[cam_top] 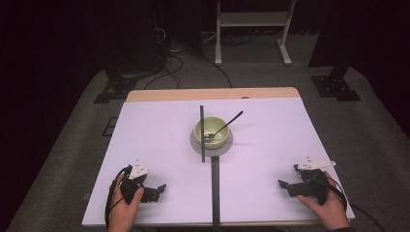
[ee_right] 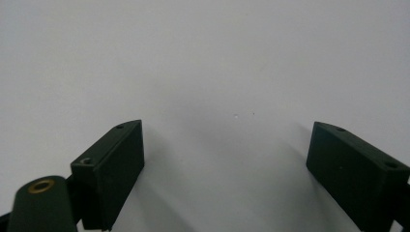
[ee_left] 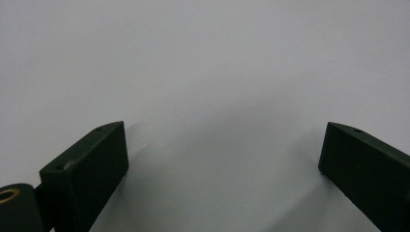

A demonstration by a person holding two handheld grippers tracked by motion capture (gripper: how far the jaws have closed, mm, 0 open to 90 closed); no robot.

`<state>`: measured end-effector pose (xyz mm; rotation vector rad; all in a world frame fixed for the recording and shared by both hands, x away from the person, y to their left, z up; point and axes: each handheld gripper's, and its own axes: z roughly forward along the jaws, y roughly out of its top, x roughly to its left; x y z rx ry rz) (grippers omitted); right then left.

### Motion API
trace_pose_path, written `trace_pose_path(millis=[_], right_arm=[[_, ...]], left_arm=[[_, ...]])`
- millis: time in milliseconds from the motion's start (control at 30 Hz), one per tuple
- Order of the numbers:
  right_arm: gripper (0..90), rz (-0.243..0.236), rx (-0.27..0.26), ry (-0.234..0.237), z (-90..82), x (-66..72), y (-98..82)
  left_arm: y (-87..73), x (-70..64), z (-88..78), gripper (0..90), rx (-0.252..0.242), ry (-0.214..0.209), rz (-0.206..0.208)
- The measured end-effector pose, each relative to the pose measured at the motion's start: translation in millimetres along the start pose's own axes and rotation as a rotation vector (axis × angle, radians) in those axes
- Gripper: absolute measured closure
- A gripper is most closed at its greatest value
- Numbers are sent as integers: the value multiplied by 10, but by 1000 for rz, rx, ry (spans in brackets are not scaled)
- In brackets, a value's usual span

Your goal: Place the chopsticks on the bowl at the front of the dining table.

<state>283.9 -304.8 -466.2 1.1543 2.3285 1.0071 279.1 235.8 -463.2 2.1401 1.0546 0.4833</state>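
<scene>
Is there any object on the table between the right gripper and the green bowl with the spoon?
Nothing visible does. The white table lies bare between the right gripper and the pale green bowl holding a dark-handled spoon. A thin dark upright rod stands at the bowl's left, off that path.

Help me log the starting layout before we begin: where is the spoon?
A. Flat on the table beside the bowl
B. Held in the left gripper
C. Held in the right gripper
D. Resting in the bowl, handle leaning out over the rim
D: in the high view the spoon sits inside the green bowl, its handle angling out over the far right rim.
</scene>
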Motion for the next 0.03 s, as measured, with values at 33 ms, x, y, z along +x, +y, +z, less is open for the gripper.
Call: trace_pose_path(millis=[33], right_arm=[[121,-1,0,-1,0,1,0]], left_arm=[[1,1,0,23,1,0,0]])
